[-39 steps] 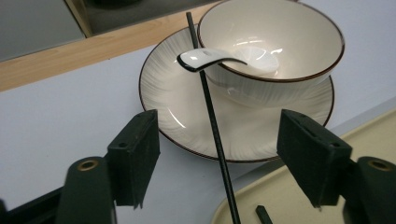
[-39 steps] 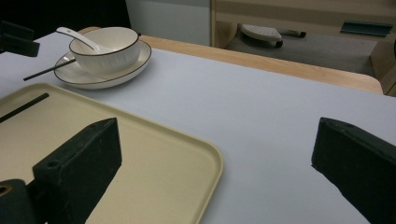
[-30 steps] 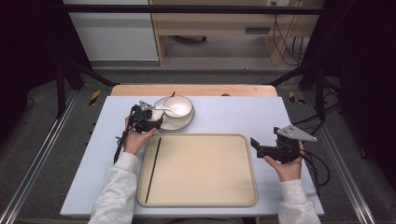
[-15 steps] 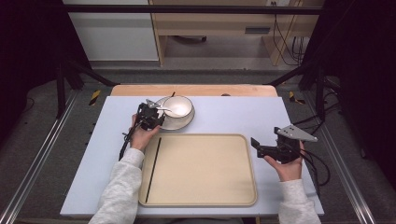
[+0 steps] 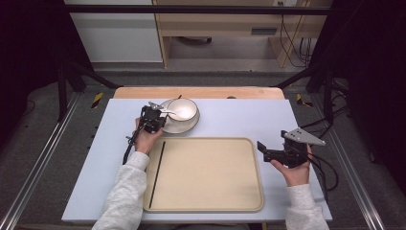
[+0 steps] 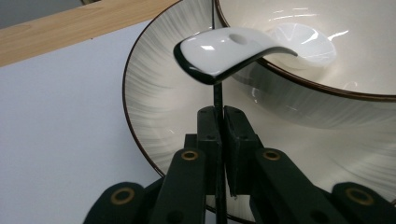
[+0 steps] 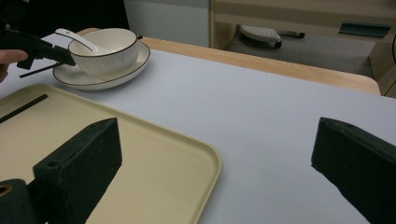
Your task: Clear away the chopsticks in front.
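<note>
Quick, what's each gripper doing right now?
Left gripper: closed on a thin black chopstick at the plate.
Right gripper: open, holding nothing.

My left claw is matt black plastic with brass-coloured rivets, closed on a thin matt black chopstick. Just past it, the glossy white ceramic spoon gleams, as do the glazed white ribbed bowl and its shiny, brown-rimmed plate. The smooth beige plastic tray looks satin. The pale blue surface is matt, edged with light wood.
</note>
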